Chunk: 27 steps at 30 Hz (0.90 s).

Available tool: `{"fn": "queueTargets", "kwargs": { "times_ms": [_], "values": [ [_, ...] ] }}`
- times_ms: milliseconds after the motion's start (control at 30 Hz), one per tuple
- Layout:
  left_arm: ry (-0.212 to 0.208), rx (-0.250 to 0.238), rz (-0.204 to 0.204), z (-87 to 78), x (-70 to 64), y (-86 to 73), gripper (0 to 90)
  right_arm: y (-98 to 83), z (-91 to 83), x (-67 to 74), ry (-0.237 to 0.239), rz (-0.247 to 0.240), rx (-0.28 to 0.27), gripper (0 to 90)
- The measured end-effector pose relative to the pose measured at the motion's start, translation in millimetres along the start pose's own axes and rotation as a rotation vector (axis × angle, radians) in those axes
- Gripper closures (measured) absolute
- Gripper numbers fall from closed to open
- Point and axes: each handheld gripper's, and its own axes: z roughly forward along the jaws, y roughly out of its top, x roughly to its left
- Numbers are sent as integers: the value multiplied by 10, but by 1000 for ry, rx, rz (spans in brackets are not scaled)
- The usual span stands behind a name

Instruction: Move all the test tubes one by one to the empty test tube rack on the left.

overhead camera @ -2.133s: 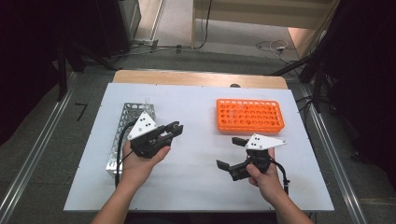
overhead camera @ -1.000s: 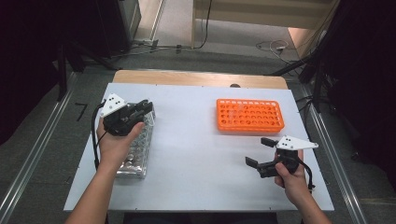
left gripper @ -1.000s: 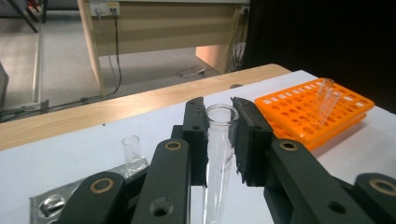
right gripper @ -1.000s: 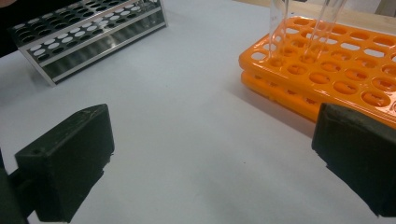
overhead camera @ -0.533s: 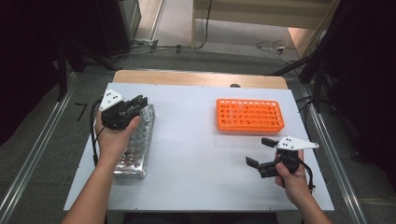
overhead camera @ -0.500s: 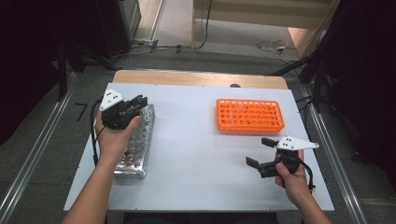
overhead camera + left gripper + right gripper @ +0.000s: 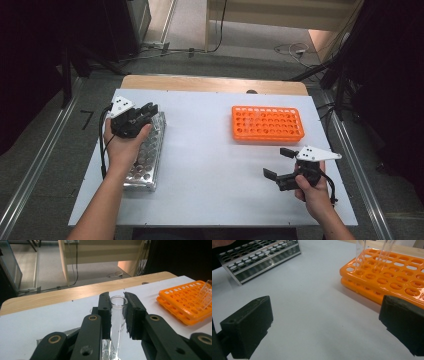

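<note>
Since the left tongs point(image 7: 117, 312) are clamped on a glass tube point(image 7: 117, 315) just below its open rim, the likely trouble is breakage or a slip: thin glass, hard pads, a narrow bite near the top. Tube stands upright between the pads, its lower end going down into the metal rack point(image 7: 146, 155) directly beneath; a sideways pull before it clears the hole could jam or crack it. Left hand point(image 7: 122, 145) lies over the rack's far end, forearm along its length. Orange rack point(image 7: 267, 123) sits well off to that gripper's right. Right tongs point(image 7: 276, 165) wait with pads apart and empty, low over the table near the orange rack, wrist level, pointing toward the table's middle.
</note>
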Motion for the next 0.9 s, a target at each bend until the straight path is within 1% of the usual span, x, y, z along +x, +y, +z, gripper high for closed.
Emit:
{"fn": "queueTargets", "kwargs": {
  "times_ms": [233,367,400,633,733,833,900],
  "values": [
    [24,9,21,4,9,-7,752,1,0,0,0,1,-1,0],
    [30,18,33,24,1,-17,752,1,0,-3,2,1,-1,0],
    [30,18,28,30,-1,-20,752,1,0,-3,1,1,-1,0],
    [35,46,43,75,-28,-78,751,-2,1,-3,3,1,-1,0],
    [37,61,43,88,-27,-105,751,-2,5,-3,2,0,-1,0],
    [40,63,38,85,-27,-113,751,-3,10,-1,2,0,0,0],
    [42,69,41,85,-30,-122,751,-4,13,1,2,0,3,0]
  ]
}}
